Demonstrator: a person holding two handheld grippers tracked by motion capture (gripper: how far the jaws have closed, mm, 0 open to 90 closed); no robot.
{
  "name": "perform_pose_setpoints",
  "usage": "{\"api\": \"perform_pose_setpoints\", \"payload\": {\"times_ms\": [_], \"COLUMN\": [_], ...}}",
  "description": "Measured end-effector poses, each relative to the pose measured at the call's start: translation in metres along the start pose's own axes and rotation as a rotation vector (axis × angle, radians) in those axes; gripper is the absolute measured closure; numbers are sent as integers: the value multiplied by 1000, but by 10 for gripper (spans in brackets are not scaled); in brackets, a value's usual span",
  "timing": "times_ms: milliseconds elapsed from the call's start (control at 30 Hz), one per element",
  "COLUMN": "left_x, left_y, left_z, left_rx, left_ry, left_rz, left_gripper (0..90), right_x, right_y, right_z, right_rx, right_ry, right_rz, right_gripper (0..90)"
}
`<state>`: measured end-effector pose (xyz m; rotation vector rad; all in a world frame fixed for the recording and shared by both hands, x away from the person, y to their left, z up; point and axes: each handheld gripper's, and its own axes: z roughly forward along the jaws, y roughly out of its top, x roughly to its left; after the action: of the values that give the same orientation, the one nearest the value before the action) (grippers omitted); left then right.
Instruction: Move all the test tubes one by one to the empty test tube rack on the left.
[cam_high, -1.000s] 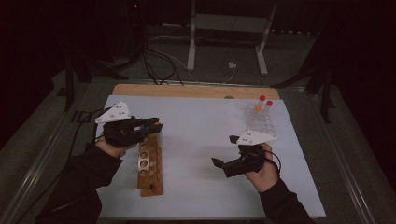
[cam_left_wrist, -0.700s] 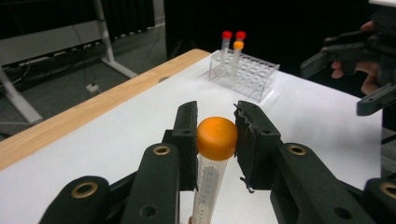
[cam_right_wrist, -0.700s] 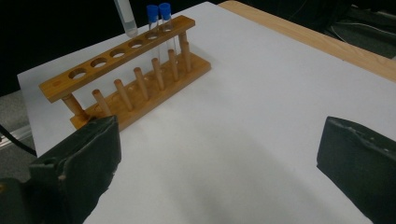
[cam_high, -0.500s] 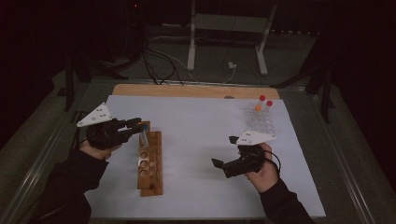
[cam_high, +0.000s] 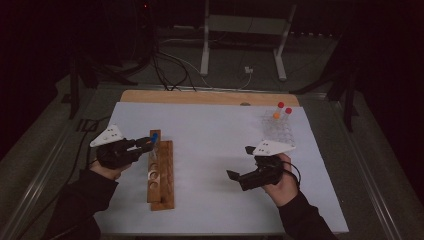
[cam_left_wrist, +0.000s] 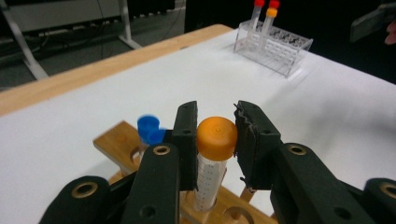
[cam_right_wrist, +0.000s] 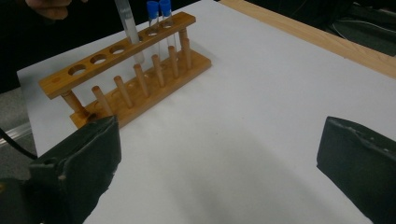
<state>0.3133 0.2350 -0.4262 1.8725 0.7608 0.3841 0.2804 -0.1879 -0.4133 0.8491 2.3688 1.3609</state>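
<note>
1. Since the frame from a second ago, the left gripper (cam_high: 145, 145) has swung out to the left end of the wooden rack (cam_high: 161, 175) and dropped lower, so the orange-capped tube (cam_left_wrist: 215, 140) it carries now has its bottom end down through one of the holes in the rack's top bar.
2. Left jaws are closed down tight on that tube, pads either side just under the cap. I'd say the tube is going in, but it isn't let go yet; next thing would be to ease it the rest of the way down and open up.
3. Right gripper (cam_right_wrist: 219, 158) hasn't budged: it hangs over bare white paper right of the middle of the counter (cam_high: 210, 97), jaws spread wide with nothing between them.
4. Counting time. Wooden racks: one. Blue-capped tubes (cam_right_wrist: 159, 11) already standing in it: two, side by side at the end nearest the held tube. The right gripper view shows three empty holes in the top bar on the other side of the held tube.
5. Clear plastic rack (cam_high: 278, 129) at the far right of the counter: one, with three capped tubes left in it, two red and one orange.
6. So six tubes in all that I can make out: two parked, one going in, three waiting.
</note>
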Motion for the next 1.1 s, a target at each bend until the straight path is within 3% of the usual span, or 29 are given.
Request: {"api": "perform_pose_setpoints", "payload": {"times_ms": [400,633,867,933,1100], "left_x": [-1,-3,-2,-3,-14], "left_y": [-17,-17,-17,-16,-9], "left_z": [11,11,11,9,2], "left_rx": [36,51,45,26,-5], "left_ry": [9,16,-10,-18,-32], "left_rz": [-6,14,0,3,15], "left_gripper": [718,717,704,651,380], "right_x": [-1,-1,-2,-3,-11], "right_y": [-1,0,2,3,7], "right_z": [0,0,-1,-3,-11], "right_rx": [0,4,-10,-21,-48], "right_ry": [11,15,26,30,21], "right_rz": [8,7,15,19,11], "right_gripper": [0,0,0,0,0]}}
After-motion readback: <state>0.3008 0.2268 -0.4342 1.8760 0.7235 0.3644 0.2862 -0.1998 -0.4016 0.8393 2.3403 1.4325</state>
